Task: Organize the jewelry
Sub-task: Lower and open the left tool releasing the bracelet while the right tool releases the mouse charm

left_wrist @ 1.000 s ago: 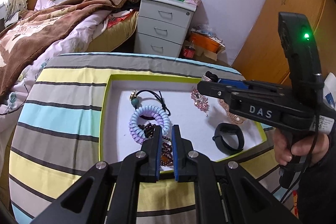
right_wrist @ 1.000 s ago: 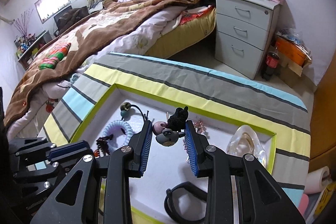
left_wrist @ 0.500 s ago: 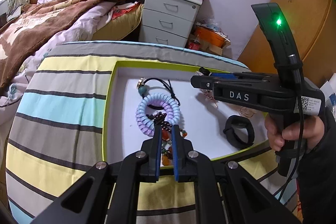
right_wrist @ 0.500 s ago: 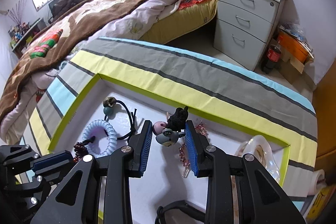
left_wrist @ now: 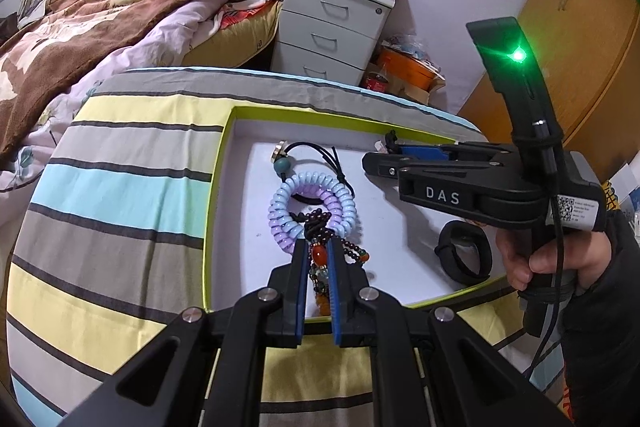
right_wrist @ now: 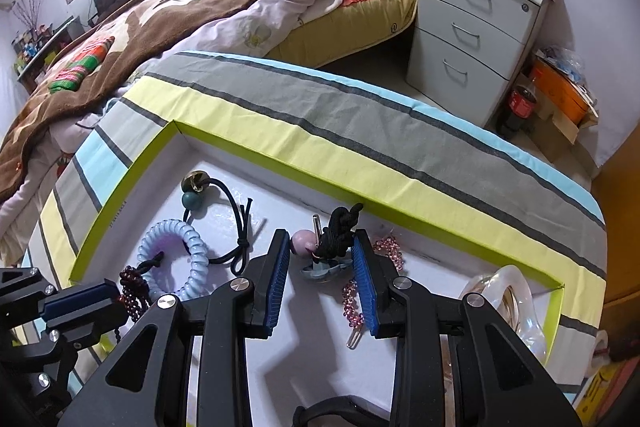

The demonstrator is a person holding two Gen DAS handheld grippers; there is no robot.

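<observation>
left jaws pinching beaded bracelet (left_wrist: pixel 320 259), tray (left_wrist: pixel 224 163)
</observation>
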